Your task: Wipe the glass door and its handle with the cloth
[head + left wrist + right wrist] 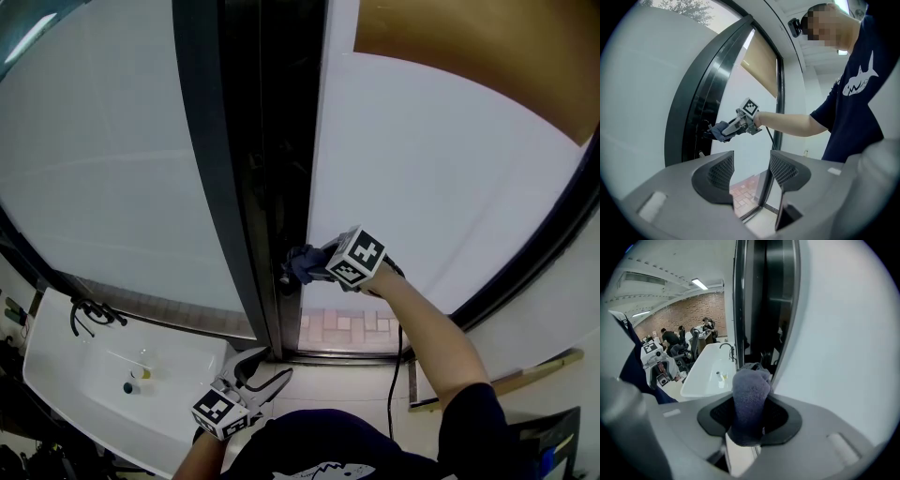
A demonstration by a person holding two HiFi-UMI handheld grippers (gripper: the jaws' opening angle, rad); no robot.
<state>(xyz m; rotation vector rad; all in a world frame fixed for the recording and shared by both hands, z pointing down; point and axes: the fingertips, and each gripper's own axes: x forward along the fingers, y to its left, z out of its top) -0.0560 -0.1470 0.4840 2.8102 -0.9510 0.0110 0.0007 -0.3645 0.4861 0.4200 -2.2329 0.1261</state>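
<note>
Cloth (300,264) in right gripper (319,264) by glass door (431,178)

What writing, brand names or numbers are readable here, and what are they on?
No text is readable.
Right hand-held gripper marker cube: black-and-white squares only, no letters.
Left hand-held gripper marker cube: the same.
Shark print on the shirt: any lettering too small to read.

It looked like an open-plan workspace, part office and part lab. Far off in the right gripper view, several people (672,339) were grouped at work before a brick wall (689,310), under strip lights (699,284). A white basin (708,373) with a dark tap (727,350) stood just left of the dark-framed glass door (422,178).
</note>
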